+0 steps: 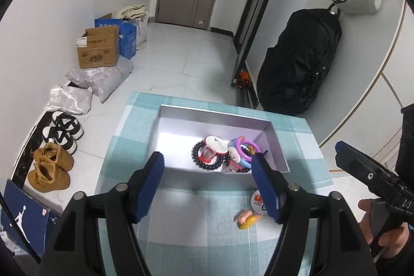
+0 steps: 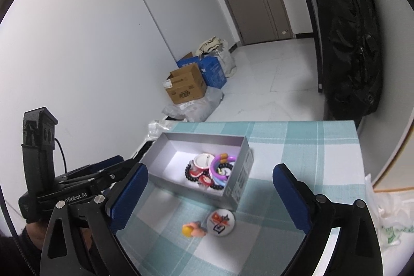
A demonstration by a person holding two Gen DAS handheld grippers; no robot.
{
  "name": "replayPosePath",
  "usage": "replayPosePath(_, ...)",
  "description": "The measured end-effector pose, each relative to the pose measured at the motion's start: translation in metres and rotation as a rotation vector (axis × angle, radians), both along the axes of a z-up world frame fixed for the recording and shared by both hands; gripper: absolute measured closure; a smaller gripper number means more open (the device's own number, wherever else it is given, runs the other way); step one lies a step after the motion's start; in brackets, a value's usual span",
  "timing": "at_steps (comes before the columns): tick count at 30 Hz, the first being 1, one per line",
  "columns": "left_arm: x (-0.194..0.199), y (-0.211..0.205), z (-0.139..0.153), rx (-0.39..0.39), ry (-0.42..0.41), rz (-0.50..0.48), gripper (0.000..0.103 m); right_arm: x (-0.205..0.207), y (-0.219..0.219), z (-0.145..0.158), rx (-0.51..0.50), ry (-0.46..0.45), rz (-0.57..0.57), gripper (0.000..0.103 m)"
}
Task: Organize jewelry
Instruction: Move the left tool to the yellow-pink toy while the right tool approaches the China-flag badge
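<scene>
the left gripper (image 1: 207,183) hangs over the near wall of the silver box (image 1: 280,146), its blue pads spread apart with nothing between them. inside the box, bunched toward its right end, lie a black bead bracelet (image 1: 198,155), a red-and-white round piece (image 1: 214,144), a purple ring (image 1: 244,146) and a few smaller bits tangled together. in front of the box, on the teal checked tablecloth (image 1: 181,219), sit the two things not yet put away: a small pink-and-yellow figure charm (image 2: 192,229) and, just beside it to the right, a round white badge (image 2: 220,221). the right gripper (image 2: 211,195) hovers above that pair, pads wide apart and empty.

handling, as a guess: both loose pieces look light and rigid. the badge lies flat and smooth, so it is likely to slide under a pad; pinching it across its rim from two opposite sides seems safest. the charm is lumpy and small, best taken across its middle, and may roll or tip if nudged. the bracelet would be floppy and should sag if lifted.

hard to read: the badge's print is blurred, and in the left view a blue pad covers its right part. which pieces in the box are joined cannot be told. the charm's shape is too small to name further.
</scene>
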State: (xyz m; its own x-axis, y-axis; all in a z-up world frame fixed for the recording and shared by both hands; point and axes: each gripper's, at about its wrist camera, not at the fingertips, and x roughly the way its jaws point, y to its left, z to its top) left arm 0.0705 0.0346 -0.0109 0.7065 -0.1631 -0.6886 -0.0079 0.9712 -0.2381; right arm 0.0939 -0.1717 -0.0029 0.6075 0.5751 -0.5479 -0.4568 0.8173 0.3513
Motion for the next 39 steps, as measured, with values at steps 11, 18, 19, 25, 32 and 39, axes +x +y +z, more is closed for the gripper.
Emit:
replayPosePath(11,-0.017,-0.018,-0.018,0.009,0.052,-0.029,0.03,-0.03,-0.011,-0.027,-0.062,0.043,-0.054,0.004)
replayPosePath(18,-0.02,-0.038,-0.035,0.062,0.103,-0.121,0.03,-0.035,-0.025,-0.043,-0.049,0.117,-0.103,0.004)
replayPosePath(19,-0.02,-0.041,-0.037,0.073,0.113,-0.129,0.03,-0.035,-0.026,-0.046,-0.05,0.132,-0.108,0.004)
replayPosePath(25,-0.021,-0.058,-0.049,0.125,0.145,-0.201,0.03,-0.036,-0.029,-0.05,-0.044,0.153,-0.118,0.004)
replayPosePath(32,-0.01,-0.055,-0.058,0.084,0.182,-0.208,0.03,-0.032,-0.032,-0.051,-0.016,0.182,-0.142,0.004)
replayPosePath(39,-0.001,-0.065,-0.069,0.101,0.194,-0.231,0.044,-0.03,-0.036,-0.056,-0.031,0.201,-0.162,0.004)
